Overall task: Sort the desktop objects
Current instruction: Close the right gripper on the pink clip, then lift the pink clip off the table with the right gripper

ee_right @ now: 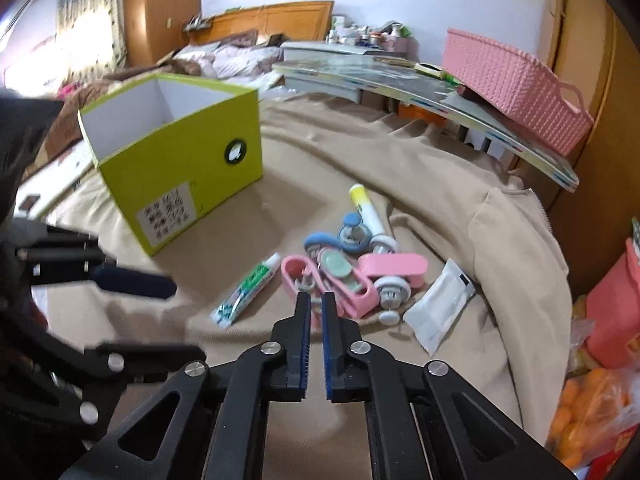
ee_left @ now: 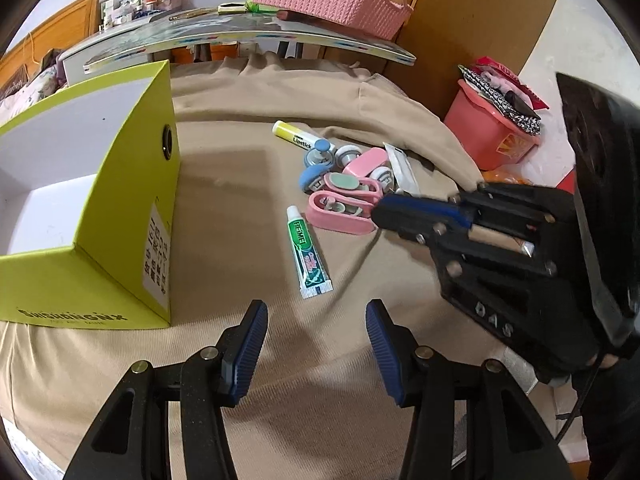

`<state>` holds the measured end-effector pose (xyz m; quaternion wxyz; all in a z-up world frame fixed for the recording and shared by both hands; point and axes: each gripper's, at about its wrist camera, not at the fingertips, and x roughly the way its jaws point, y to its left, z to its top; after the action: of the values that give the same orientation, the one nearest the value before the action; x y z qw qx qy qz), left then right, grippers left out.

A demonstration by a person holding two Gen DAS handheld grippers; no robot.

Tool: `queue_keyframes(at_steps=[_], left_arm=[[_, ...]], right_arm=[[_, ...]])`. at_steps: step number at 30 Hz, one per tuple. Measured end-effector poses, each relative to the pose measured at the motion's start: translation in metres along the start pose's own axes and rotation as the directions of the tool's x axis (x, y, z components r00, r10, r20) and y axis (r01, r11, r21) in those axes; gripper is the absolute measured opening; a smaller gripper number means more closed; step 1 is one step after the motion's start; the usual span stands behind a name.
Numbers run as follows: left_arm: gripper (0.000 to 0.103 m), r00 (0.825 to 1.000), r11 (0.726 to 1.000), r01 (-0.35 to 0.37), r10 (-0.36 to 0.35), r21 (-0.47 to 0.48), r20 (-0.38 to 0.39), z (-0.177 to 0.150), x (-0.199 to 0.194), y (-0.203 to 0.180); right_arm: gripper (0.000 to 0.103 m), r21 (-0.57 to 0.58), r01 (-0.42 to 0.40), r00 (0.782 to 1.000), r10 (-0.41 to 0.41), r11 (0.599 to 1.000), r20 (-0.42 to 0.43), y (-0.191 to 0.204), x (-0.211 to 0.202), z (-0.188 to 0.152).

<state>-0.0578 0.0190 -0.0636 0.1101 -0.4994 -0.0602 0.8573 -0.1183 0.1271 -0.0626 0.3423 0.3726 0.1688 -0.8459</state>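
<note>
On the beige cloth lies a pile of small items: pink clip holders [ee_right: 360, 296] [ee_left: 344, 208], blue clips [ee_right: 352, 236] [ee_left: 316, 168], a yellow-capped lipstick tube [ee_left: 291, 136] [ee_right: 368, 212], a white sachet [ee_right: 438, 308] [ee_left: 402, 168] and a green-and-white toothpaste tube [ee_left: 309, 258] [ee_right: 248, 290]. My right gripper [ee_right: 316, 300] [ee_left: 380, 212] is all but shut, only a thin slit between its pads, tips at the near edge of a pink holder; nothing is visibly clamped. My left gripper [ee_left: 317, 312] hovers open just short of the toothpaste. An open lime-green box [ee_left: 120, 220] [ee_right: 180, 152] stands to the left.
A pink woven basket [ee_left: 332, 0] [ee_right: 516, 80] rests on a stack of large books [ee_left: 248, 36] behind the cloth. A pink bucket [ee_left: 488, 132] stuffed with items stands at the right. A bag of oranges [ee_right: 592, 408] lies near the right edge. A bed [ee_right: 224, 60] is behind.
</note>
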Motion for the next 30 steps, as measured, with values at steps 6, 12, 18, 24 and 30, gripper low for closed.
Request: queue_keyframes(at_steps=[6, 12, 18, 24, 30], left_arm=[[0.052, 1.000, 1.000, -0.003, 0.003, -0.003, -0.004, 0.000, 0.001, 0.001], [0.052, 1.000, 1.000, -0.001, 0.001, -0.004, -0.007, 0.000, 0.003, 0.001], [0.052, 1.000, 1.000, -0.001, 0.001, -0.011, -0.015, 0.000, 0.005, 0.001], [0.052, 1.000, 1.000, -0.005, 0.005, -0.018, -0.019, 0.000, 0.006, 0.002], [0.052, 1.000, 1.000, -0.007, 0.007, -0.016, -0.018, 0.001, 0.006, 0.001]], right_arm=[[0.023, -0.029, -0.057, 0.998, 0.056, 0.998, -0.036, 0.002, 0.012, 0.006], [0.030, -0.062, -0.054, 0.997, 0.051, 0.997, -0.055, 0.001, 0.021, 0.009], [0.042, -0.080, -0.049, 0.997, 0.043, 0.996, -0.069, 0.002, 0.028, 0.010], [0.041, -0.069, -0.045, 0.997, 0.040, 0.997, -0.070, 0.001, 0.032, 0.008], [0.020, -0.057, -0.040, 0.997, 0.036, 0.998, -0.071, 0.000, 0.037, 0.005]])
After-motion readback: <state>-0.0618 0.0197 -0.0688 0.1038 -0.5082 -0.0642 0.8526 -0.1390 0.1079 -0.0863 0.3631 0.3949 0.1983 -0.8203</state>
